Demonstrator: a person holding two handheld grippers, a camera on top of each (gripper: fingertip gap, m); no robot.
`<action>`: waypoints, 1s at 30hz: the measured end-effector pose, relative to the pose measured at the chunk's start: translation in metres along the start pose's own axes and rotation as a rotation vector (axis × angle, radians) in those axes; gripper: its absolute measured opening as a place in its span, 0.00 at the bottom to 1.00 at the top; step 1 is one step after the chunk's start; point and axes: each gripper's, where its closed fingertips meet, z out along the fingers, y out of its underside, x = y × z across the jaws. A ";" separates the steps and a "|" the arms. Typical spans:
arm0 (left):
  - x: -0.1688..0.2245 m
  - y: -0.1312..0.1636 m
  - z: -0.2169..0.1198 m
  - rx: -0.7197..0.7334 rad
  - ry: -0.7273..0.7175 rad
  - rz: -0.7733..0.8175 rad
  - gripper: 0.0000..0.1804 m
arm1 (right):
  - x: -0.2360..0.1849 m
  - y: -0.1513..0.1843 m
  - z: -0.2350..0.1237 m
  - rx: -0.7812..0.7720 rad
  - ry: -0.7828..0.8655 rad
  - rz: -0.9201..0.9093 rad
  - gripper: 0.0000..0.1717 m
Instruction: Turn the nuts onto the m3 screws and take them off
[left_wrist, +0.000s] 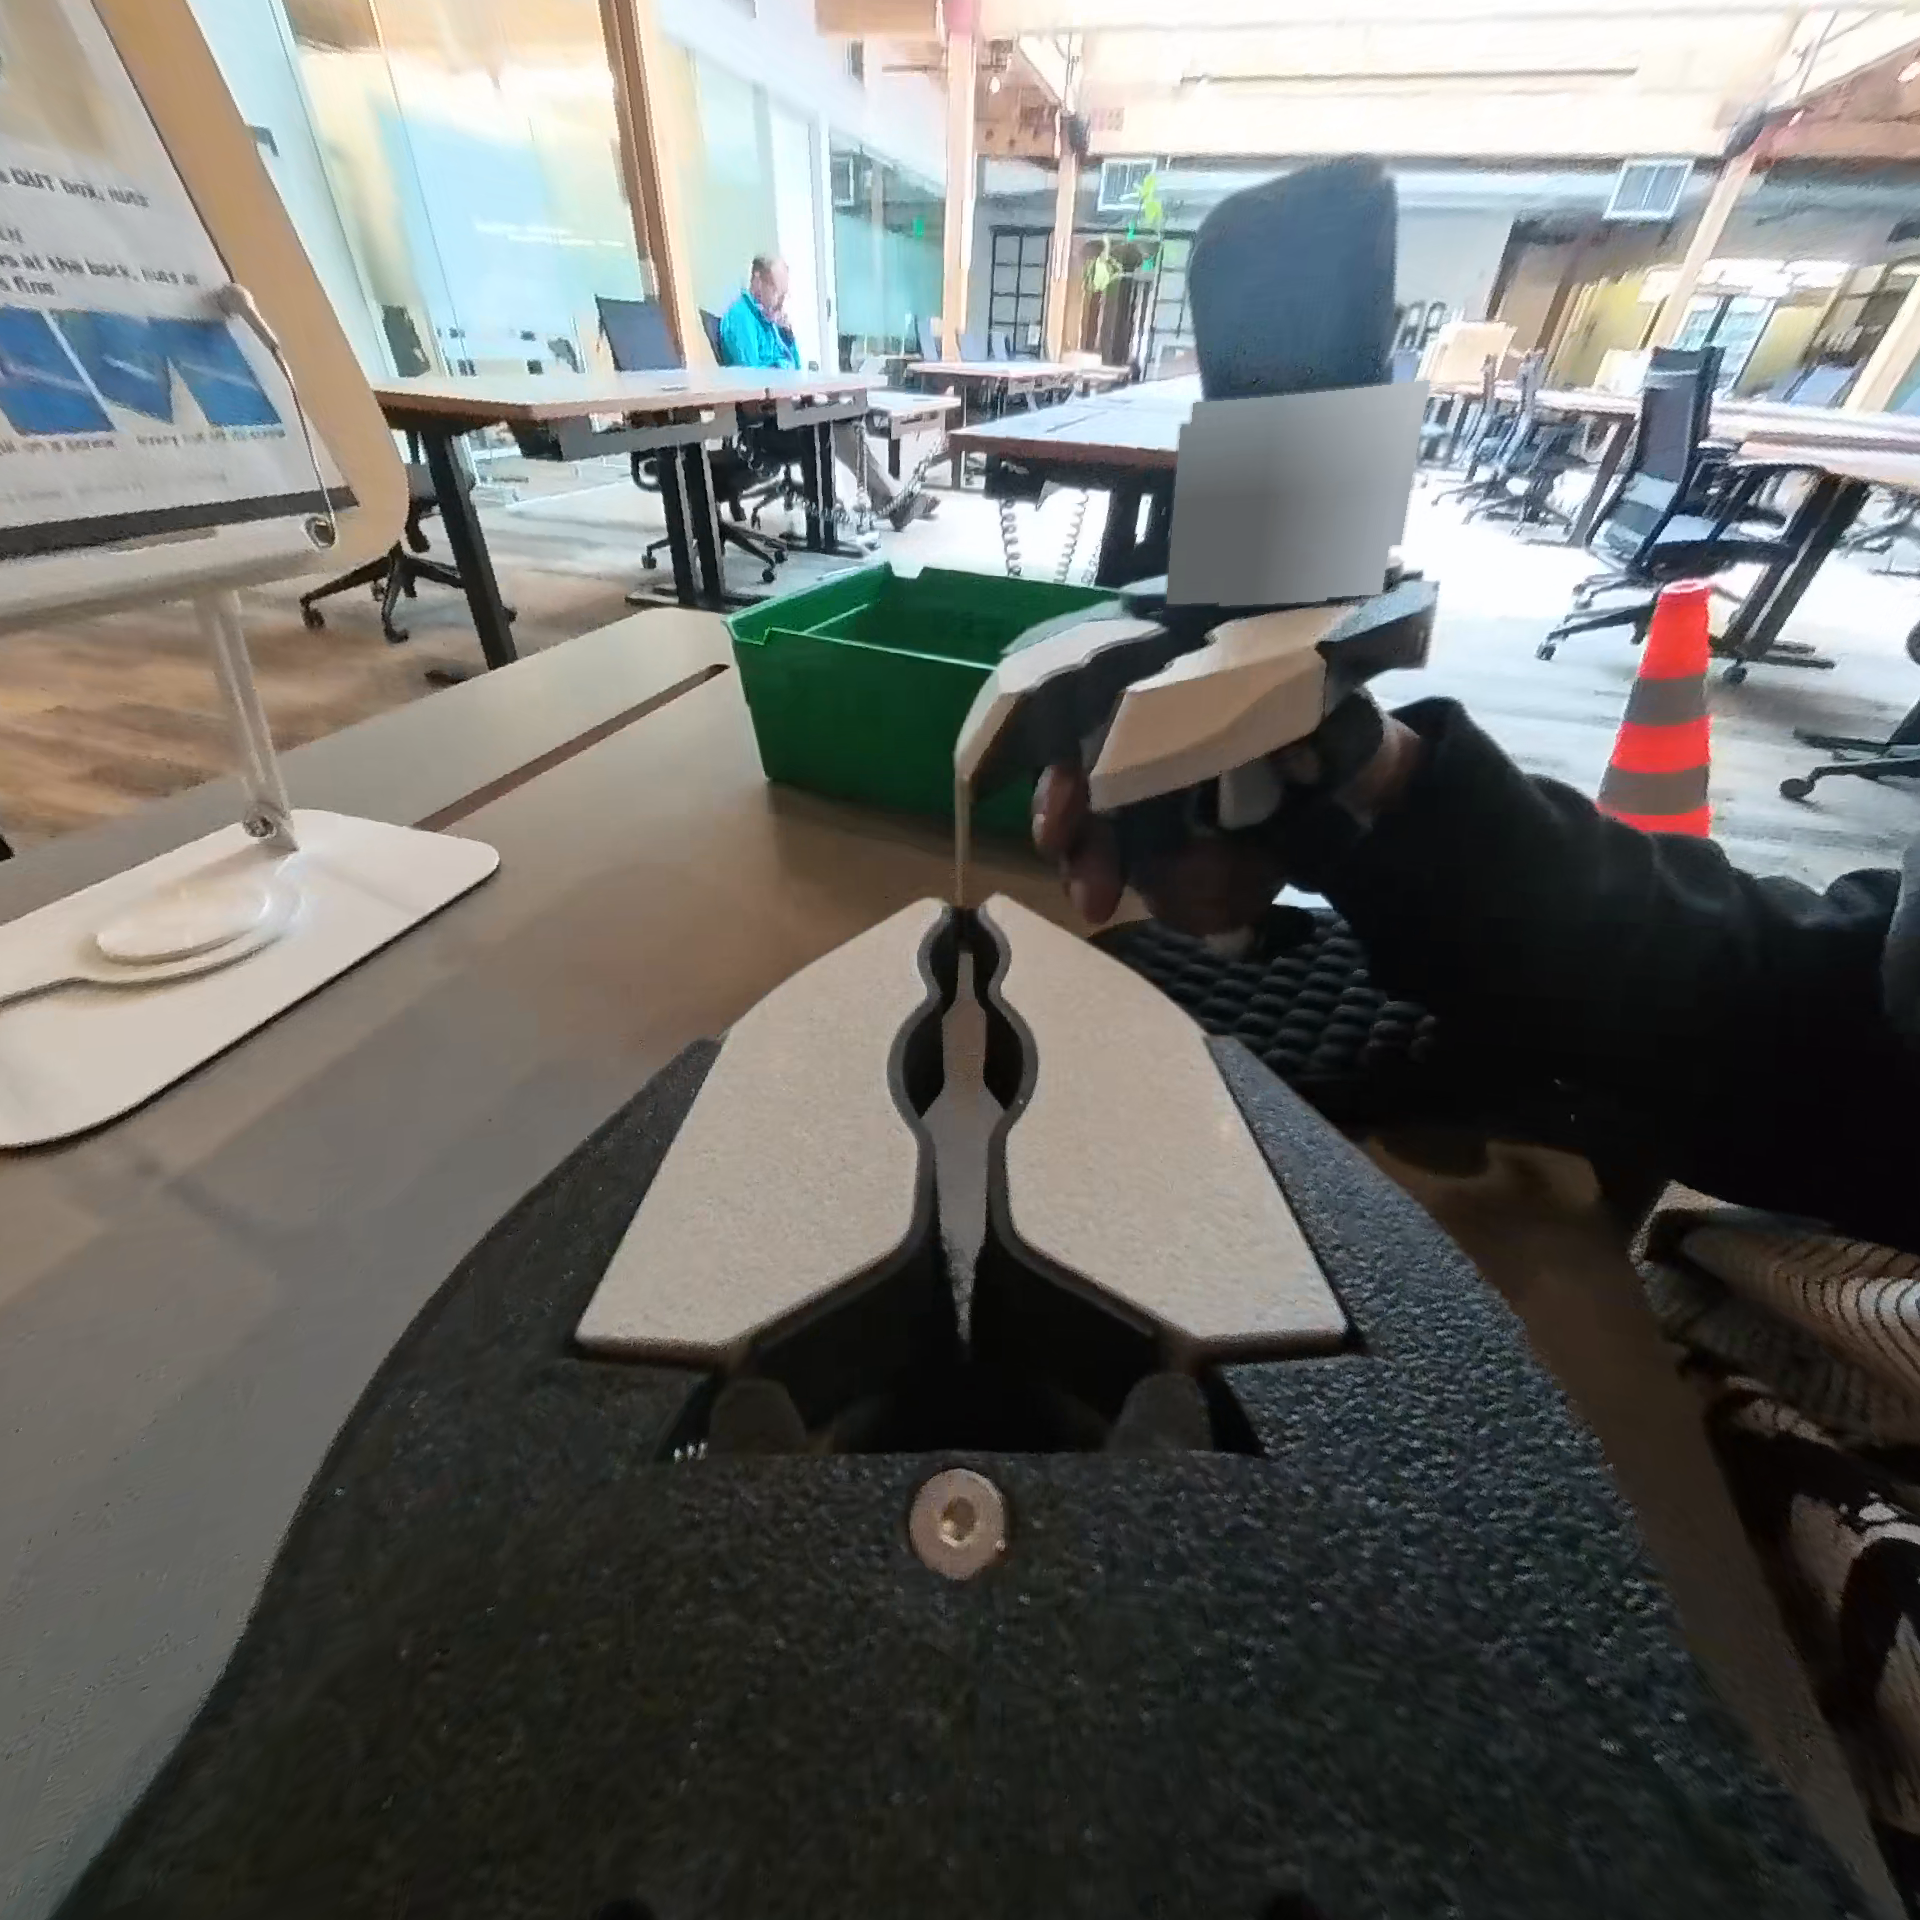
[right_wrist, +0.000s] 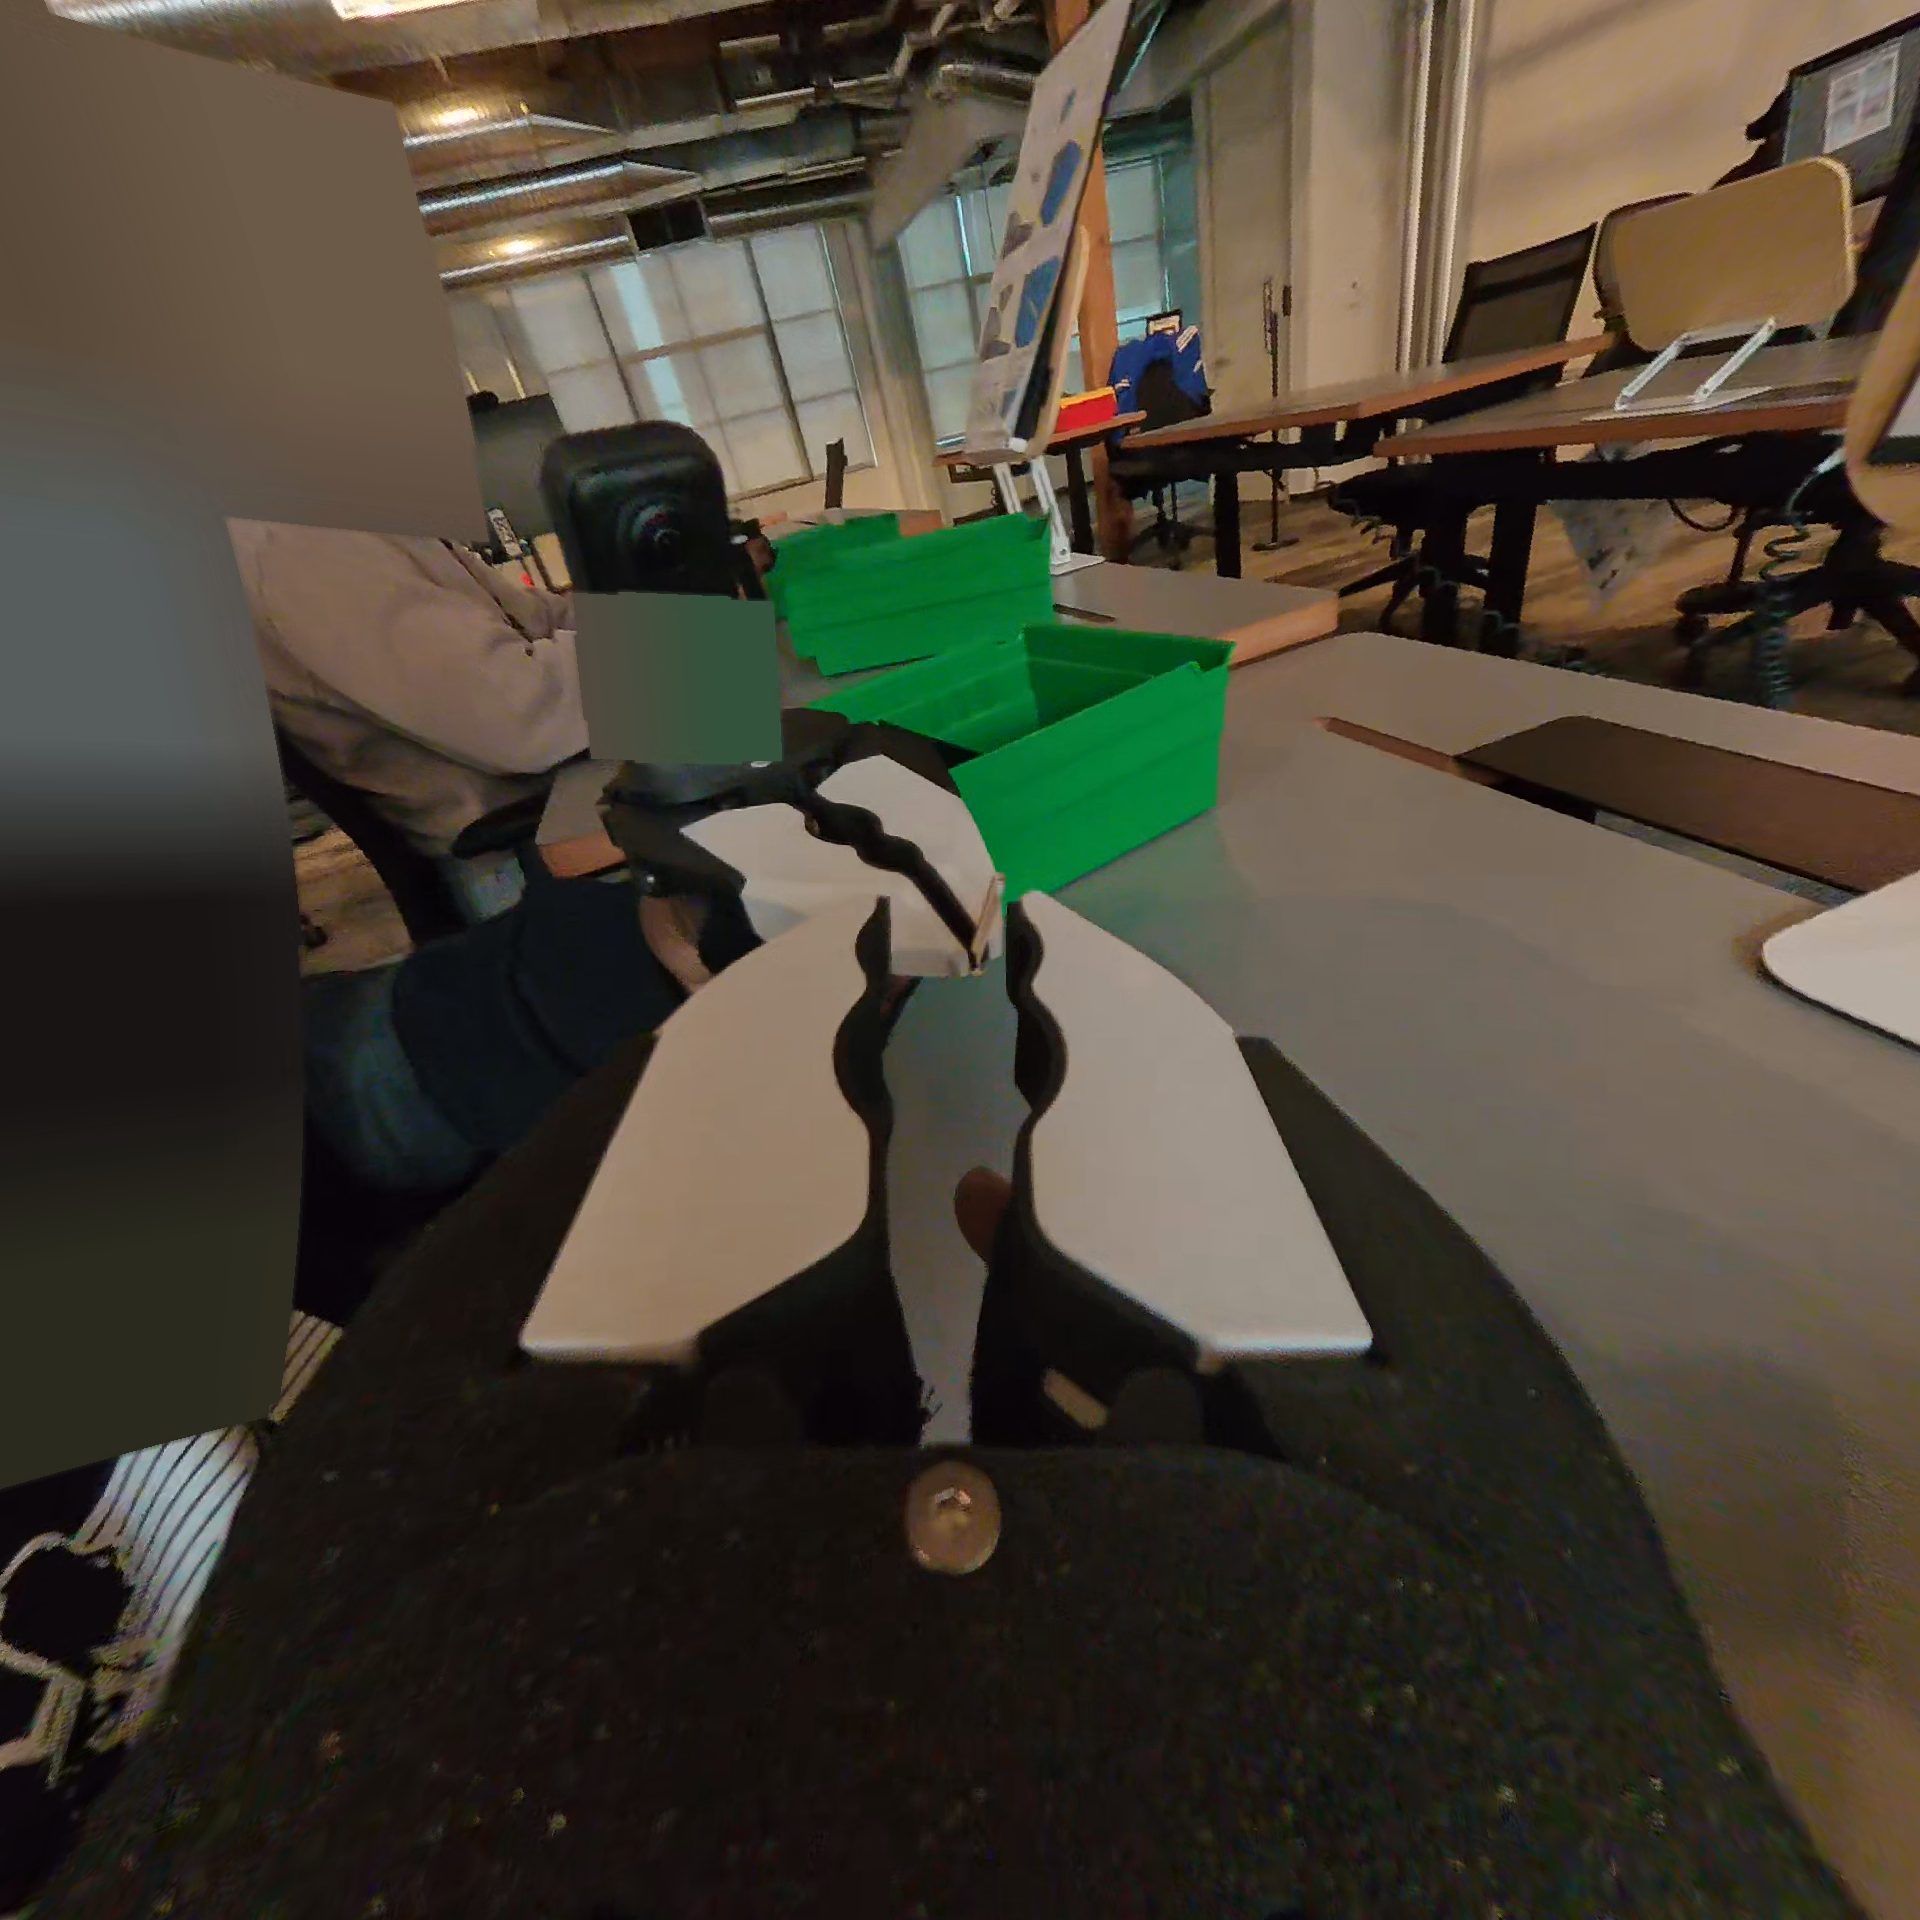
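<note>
bin: green, 12 o'clock on worktop, contents unseen | left tool: clamps screw | right tool: open

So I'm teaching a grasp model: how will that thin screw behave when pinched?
The screw is a slim metal rod, so probably stiff and light. Pinched only at its lower end in the left claw, it might pivot if nudged. Being round and thin, it would likely roll on the table if dropped.
</note>
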 end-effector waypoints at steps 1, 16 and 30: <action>0.001 -0.001 0.000 0.009 0.000 0.001 0.01 | 0.001 0.001 0.002 -0.008 0.016 -0.006 0.11; 0.012 0.021 -0.001 -0.049 0.068 0.015 0.15 | -0.012 0.003 0.014 -0.170 0.027 -0.152 0.00; 0.023 0.030 -0.001 -0.057 0.138 0.011 0.07 | -0.018 0.021 0.024 -0.308 -0.018 -0.155 0.01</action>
